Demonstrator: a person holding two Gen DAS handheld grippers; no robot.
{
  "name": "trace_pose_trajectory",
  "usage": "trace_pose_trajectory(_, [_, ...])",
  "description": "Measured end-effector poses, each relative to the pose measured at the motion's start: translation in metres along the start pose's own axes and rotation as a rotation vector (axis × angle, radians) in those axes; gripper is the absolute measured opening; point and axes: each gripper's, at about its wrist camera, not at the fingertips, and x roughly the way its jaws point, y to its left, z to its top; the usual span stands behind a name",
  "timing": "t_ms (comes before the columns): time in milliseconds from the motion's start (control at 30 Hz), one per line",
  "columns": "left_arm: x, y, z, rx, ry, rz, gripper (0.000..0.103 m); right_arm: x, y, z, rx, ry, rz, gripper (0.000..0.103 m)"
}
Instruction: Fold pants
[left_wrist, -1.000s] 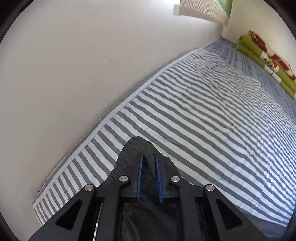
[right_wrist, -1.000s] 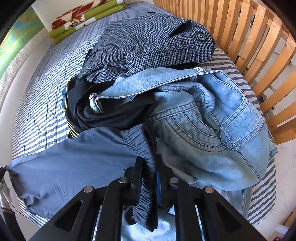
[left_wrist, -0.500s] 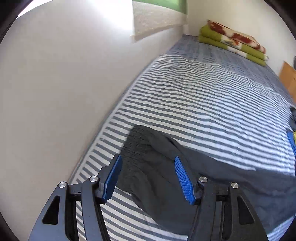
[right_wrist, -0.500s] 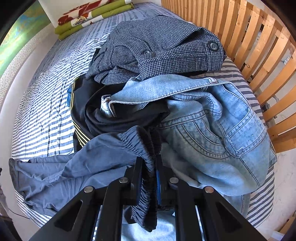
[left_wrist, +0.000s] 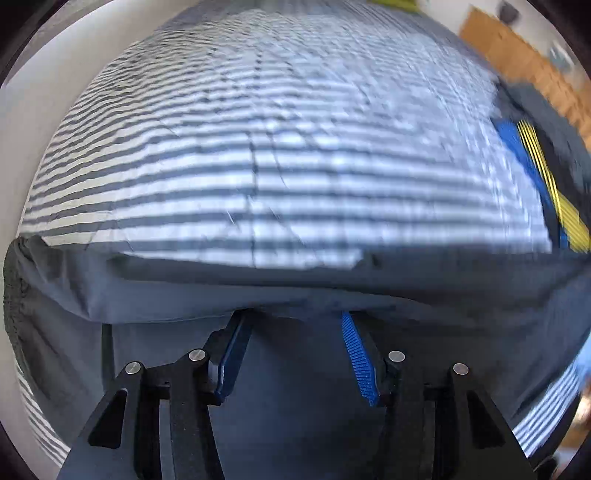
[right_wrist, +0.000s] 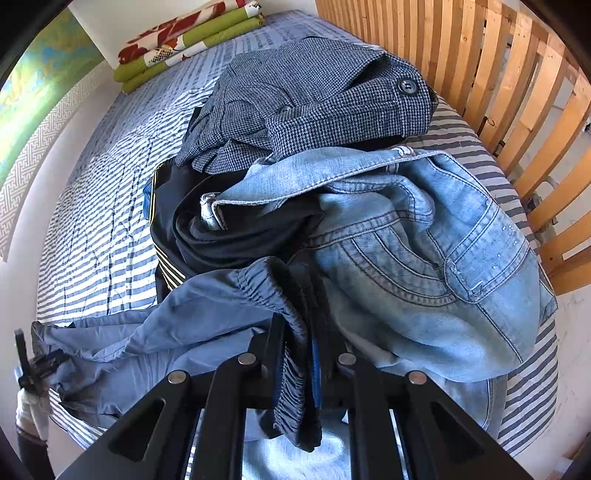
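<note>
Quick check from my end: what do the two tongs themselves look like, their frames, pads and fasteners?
Both match. The left tongs have a black angular frame with triangular cut-outs, round silver pivot pins and ribbed blue pads on the fingers. The right tongs show the same black frame and silver pins, with one blue pad edge visible. No cables or markings show.

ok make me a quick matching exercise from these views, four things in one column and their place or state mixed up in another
Things:
1 left tongs
2 right tongs
3 checked trousers
4 folded bedding

States:
A top of the clothes pile
B open above the grey pants
C far end of the striped bed
D shut on an elastic waistband

Pairs: 1-B, 2-D, 3-A, 4-C
</note>
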Motion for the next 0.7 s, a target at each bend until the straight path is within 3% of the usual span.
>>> trace_pose_trajectory(67, [-0.017,0.027,0.015,-0.178,-0.103,0.027,0.055,0.002,0.0,0.001,-0.002,0.005,-0.001,0.011])
trace_pose_trajectory(100, [-0.025,0.037,0.018,-0.213,-0.126,0.029,0.055,0.003,0.001,0.001,-0.005,0.009,-0.006,0.011])
trace_pose_trajectory(233, [-0.062,0.042,-0.003,-0.102,-0.152,0.081,0.055,0.006,0.003,0.003,-0.025,0.018,-0.013,0.011])
trace_pose_trajectory(333, [-0.084,0.032,-0.03,0.009,-0.135,0.04,0.056,0.009,0.0,0.004,-0.022,0.027,-0.019,0.011])
trace_pose_trajectory(400, [-0.094,0.01,-0.042,0.09,-0.12,0.04,0.056,0.013,-0.002,0.006,-0.018,0.037,-0.021,0.011])
trace_pose_trajectory(500, [-0.076,-0.048,-0.048,0.215,-0.062,-0.033,0.056,0.017,-0.004,0.006,-0.002,0.043,-0.012,0.011])
trace_pose_trajectory(700, [0.006,-0.16,-0.029,0.338,0.105,-0.142,0.056,0.017,-0.006,0.002,0.009,0.042,0.01,0.011])
